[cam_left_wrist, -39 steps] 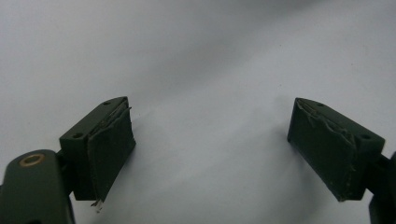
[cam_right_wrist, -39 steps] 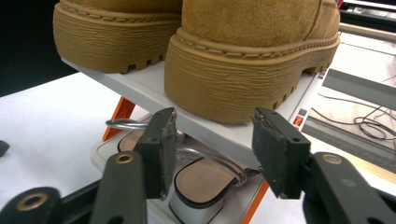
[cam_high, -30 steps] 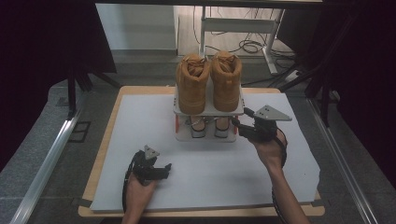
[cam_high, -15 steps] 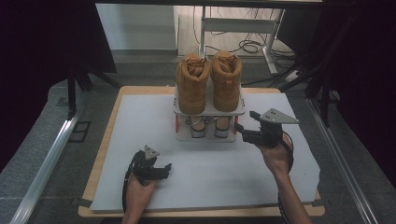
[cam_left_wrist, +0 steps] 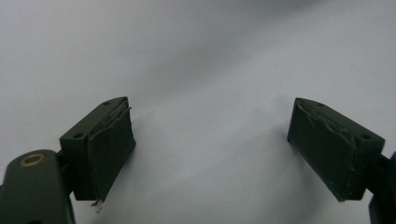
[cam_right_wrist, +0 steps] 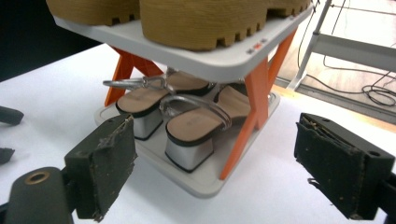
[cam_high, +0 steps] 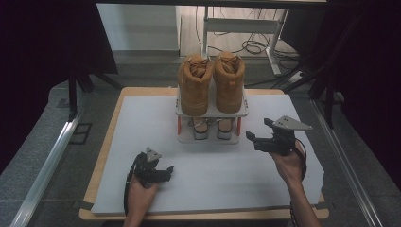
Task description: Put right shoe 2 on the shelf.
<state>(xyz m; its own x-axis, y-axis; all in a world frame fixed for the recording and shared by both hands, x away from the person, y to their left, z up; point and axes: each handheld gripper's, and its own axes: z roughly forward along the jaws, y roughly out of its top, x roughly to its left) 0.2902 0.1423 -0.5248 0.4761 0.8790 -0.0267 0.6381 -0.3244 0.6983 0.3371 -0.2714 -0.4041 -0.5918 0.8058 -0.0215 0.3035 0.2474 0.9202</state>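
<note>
Right tongs (cam_high: 257, 135) opening wide, nothing between jaws, hovering just right of shoe rack (cam_high: 211, 112) | sandals (cam_right_wrist: 187, 126) sitting on rack's lower shelf | left tongs (cam_high: 163, 171) spread, resting on surface (cam_high: 142, 118) near rack's front-left

Rack: the two-level shoe rack (cam_high: 211, 112) stands on the sheet (cam_high: 142, 118) at the far middle of your bench (cam_high: 111, 130).
Top shelf: the pair of boots (cam_high: 211, 82) sits side by side on it.
Bottom shelf: the pair of sandals (cam_right_wrist: 173, 121) lies side by side under the boots.
Right claw (cam_high: 257, 135): near the rack's right front corner, apart from it, sandals straight ahead.
Left claw (cam_high: 165, 171): at the near left, on the sheet, well apart from the rack.
</note>
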